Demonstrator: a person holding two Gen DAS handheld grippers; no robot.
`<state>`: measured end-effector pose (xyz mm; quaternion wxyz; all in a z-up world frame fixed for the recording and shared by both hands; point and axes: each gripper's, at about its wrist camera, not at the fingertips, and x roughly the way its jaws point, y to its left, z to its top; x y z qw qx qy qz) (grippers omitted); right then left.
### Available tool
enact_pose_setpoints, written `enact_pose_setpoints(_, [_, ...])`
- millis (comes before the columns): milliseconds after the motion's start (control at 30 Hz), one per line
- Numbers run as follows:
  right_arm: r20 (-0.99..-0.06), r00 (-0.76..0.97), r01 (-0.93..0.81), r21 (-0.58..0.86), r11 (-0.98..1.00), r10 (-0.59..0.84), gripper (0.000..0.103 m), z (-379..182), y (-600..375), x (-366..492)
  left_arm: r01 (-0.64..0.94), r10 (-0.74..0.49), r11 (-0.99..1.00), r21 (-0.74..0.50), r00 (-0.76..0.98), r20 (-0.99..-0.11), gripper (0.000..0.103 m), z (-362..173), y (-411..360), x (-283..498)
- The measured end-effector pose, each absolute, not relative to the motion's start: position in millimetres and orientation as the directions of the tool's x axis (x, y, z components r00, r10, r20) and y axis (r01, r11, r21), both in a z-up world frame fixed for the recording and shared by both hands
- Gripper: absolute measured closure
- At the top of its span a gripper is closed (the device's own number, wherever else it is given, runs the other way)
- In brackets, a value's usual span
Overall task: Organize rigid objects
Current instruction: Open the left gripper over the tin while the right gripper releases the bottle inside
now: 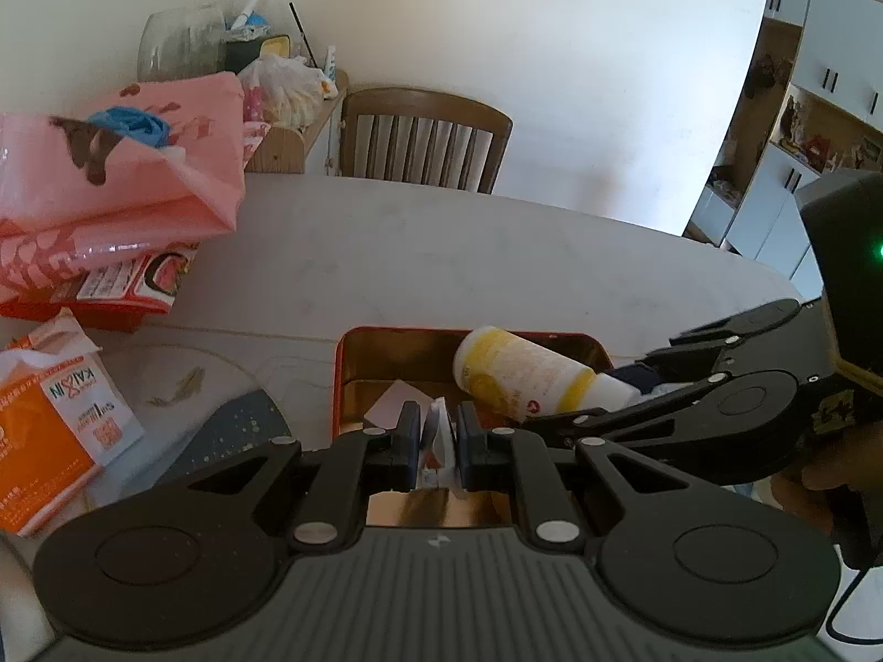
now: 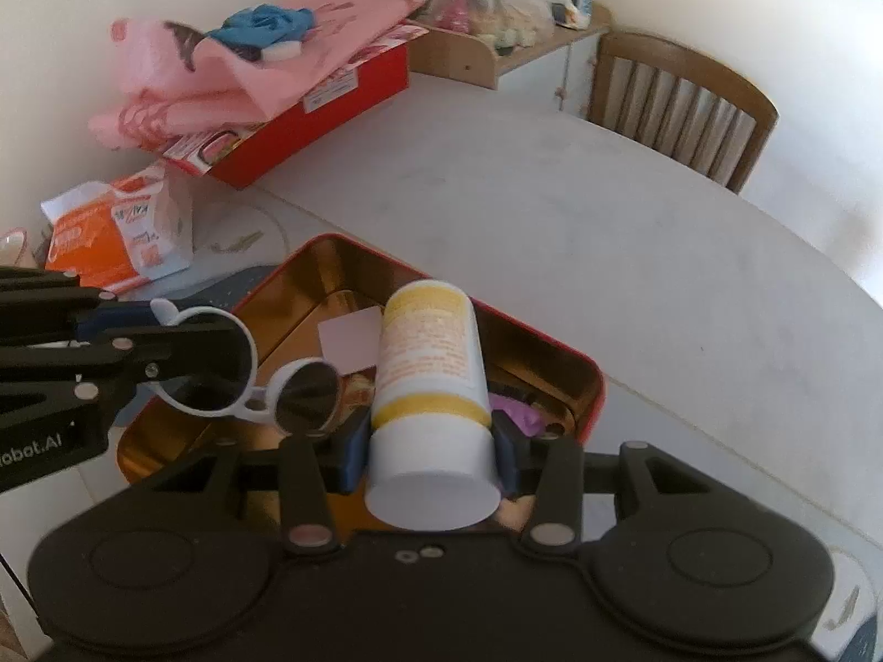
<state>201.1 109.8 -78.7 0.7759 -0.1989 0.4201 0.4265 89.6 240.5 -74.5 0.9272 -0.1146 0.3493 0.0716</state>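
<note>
Holding both items over the tin [image 2: 574, 356] on the tabletop [image 2: 634, 231]. Right gripper [image 2: 433, 444]: fingers clamped on the white cap end of the bottle [image 2: 427, 356], which tilts with its yellow body above the tin interior. Left gripper [image 1: 436, 433]: fingers closed on the white sunglasses [image 2: 259, 380], gripped at 1 end of the frame, lenses hanging over the tin's near-left corner. Paper slip and small items lie inside the tin. Pink bag [image 1: 127, 165] and orange pack [image 1: 49, 430] sit off to the left.
</note>
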Motion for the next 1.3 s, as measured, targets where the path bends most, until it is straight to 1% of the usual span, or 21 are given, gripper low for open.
enact_pose_setpoints(333, [-0.815,0.282,-0.834,0.053,0.550,0.506,0.058,-77.6,110.7,197.1,-0.210,0.028,0.963,-0.167,0.698,-0.716,0.090,-92.3,236.2,83.6])
enact_pose_setpoints(500, [-0.806,0.276,-0.822,0.084,0.563,0.523,0.058,-69.9,98.0,195.3,-0.205,0.014,0.965,-0.166,0.669,-0.743,0.090,-101.8,234.4,87.8])
enact_pose_setpoints(633, [-0.788,0.267,-0.812,0.126,0.569,0.555,0.057,-60.3,79.2,190.6,-0.202,0.009,0.965,-0.167,0.663,-0.749,0.090,-103.2,232.2,86.7])
enact_pose_setpoints(733, [-0.777,0.267,-0.808,0.141,0.571,0.570,0.055,-52.9,64.8,185.6,-0.199,-0.001,0.964,-0.177,0.663,-0.748,0.090,-100.9,230.6,86.4])
enact_pose_setpoints(800, [-0.771,0.267,-0.800,0.157,0.579,0.578,0.051,-49.1,56.1,183.3,-0.190,-0.009,0.965,-0.183,0.670,-0.742,0.090,-97.8,228.0,84.9])
enact_pose_setpoints(900, [-0.760,0.277,-0.787,0.171,0.593,0.588,0.049,-44.3,45.0,179.0,-0.181,-0.015,0.966,-0.185,0.674,-0.738,0.090,-93.4,222.9,83.9])
enact_pose_setpoints(1100, [-0.733,0.290,-0.764,0.211,0.610,0.616,0.042,-36.3,21.2,170.0,-0.172,-0.015,0.969,-0.177,0.675,-0.738,0.089,-84.0,210.9,81.9])
enact_pose_setpoints(1200, [-0.720,0.301,-0.757,0.219,0.616,0.625,0.041,-32.3,10.2,165.0,-0.167,-0.013,0.971,-0.172,0.678,-0.735,0.086,-78.8,203.9,81.1])
enact_pose_setpoints(1267, [-0.712,0.303,-0.751,0.231,0.619,0.634,0.040,-30.2,2.5,161.7,-0.163,-0.009,0.973,-0.165,0.683,-0.730,0.081,-75.2,199.1,80.4])
enact_pose_setpoints(1300, [-0.708,0.306,-0.747,0.236,0.621,0.637,0.039,-29.2,-2.1,160.1,-0.158,-0.010,0.974,-0.164,0.686,-0.727,0.076,-73.0,196.5,80.0])
